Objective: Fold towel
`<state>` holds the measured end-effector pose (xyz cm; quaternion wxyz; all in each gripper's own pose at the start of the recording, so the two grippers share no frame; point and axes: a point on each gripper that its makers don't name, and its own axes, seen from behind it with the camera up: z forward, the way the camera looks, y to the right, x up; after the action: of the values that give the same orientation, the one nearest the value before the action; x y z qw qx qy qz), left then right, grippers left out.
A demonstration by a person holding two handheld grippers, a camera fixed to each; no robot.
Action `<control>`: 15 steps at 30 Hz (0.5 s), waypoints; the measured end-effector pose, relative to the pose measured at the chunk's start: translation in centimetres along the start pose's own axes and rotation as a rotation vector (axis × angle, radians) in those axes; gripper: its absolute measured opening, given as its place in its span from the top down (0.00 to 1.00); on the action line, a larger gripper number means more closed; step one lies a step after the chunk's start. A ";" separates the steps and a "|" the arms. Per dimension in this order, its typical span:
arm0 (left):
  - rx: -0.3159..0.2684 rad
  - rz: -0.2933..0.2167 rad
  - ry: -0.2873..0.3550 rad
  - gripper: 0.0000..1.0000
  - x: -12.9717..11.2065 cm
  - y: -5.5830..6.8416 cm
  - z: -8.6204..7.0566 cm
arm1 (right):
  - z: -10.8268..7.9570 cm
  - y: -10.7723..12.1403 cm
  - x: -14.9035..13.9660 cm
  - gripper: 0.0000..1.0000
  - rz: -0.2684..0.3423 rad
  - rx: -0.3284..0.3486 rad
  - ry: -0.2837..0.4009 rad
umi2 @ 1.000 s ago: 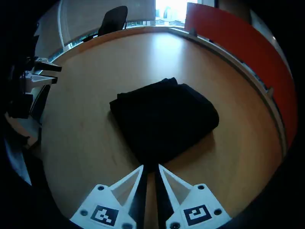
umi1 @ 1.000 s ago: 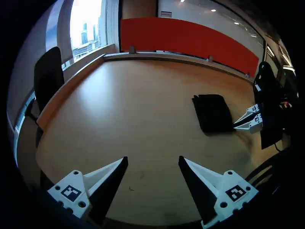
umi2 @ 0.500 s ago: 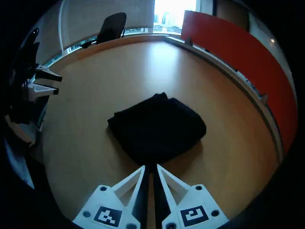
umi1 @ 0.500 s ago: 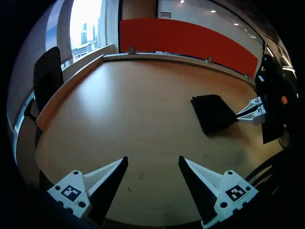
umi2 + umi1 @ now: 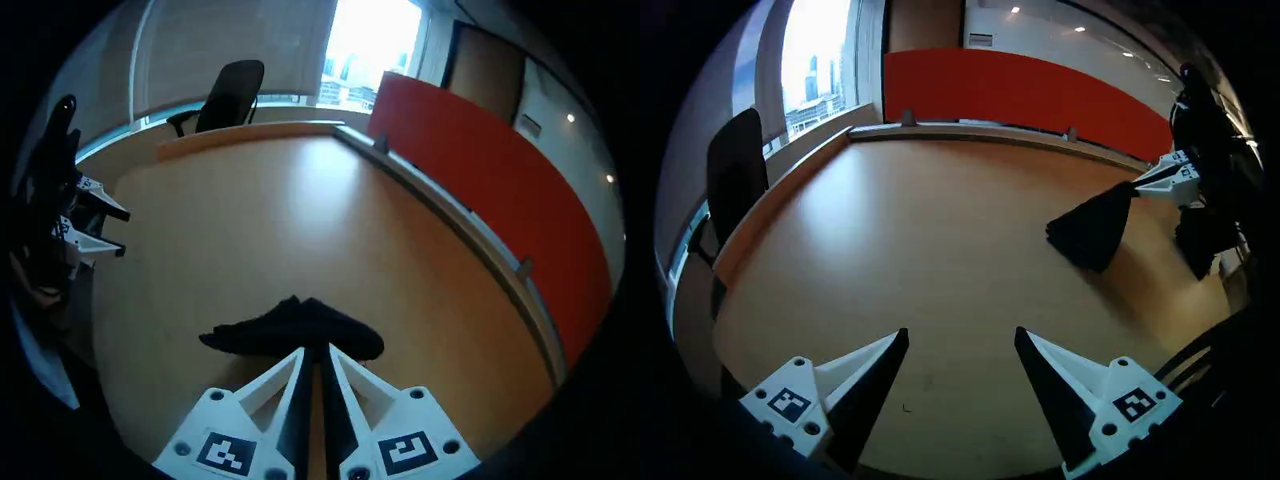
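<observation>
My right tongs (image 5: 316, 350) are clamped together on one edge of the black towel (image 5: 296, 330). The towel hangs down from them as a bunched cone. In the left gripper view its lower part seems to rest on the desk (image 5: 920, 224), on the side near the red partition (image 5: 1024, 88), but I cannot tell this for sure. My left tongs (image 5: 960, 332) are apart and hold nothing. They hover over bare wood, well apart from the towel.

I judge that the step in hand is lifting this edge so that the cloth can be laid over itself. With only one pinch point the edge collapses, and a fold made like this would be crooked. So I should bring the left tongs across and take the same edge at its other end, then pull the two ends gently apart until the edge is straight. The low part should stay on the desk as a hinge. The right grip must be firm on all layers, because thick cloth may slip. I should move slowly and let go only when the towel lies flat.
</observation>
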<state>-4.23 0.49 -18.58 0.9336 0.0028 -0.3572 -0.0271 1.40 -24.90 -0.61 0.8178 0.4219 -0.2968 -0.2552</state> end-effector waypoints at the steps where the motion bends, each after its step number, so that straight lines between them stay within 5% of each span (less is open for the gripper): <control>1: 0.000 0.001 0.002 0.01 0.1 0.0 0.0 | -0.3 0.3 0.5 0.94 -0.002 -0.007 0.006; 15: -0.013 0.012 0.030 0.01 1.4 0.8 -0.6 | -4.9 4.1 3.8 0.94 0.010 -0.081 0.068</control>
<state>-2.76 1.16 -18.07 0.9391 -0.0052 -0.3428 -0.0237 8.12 -22.71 1.59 0.8451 0.3955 -0.2603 -0.2483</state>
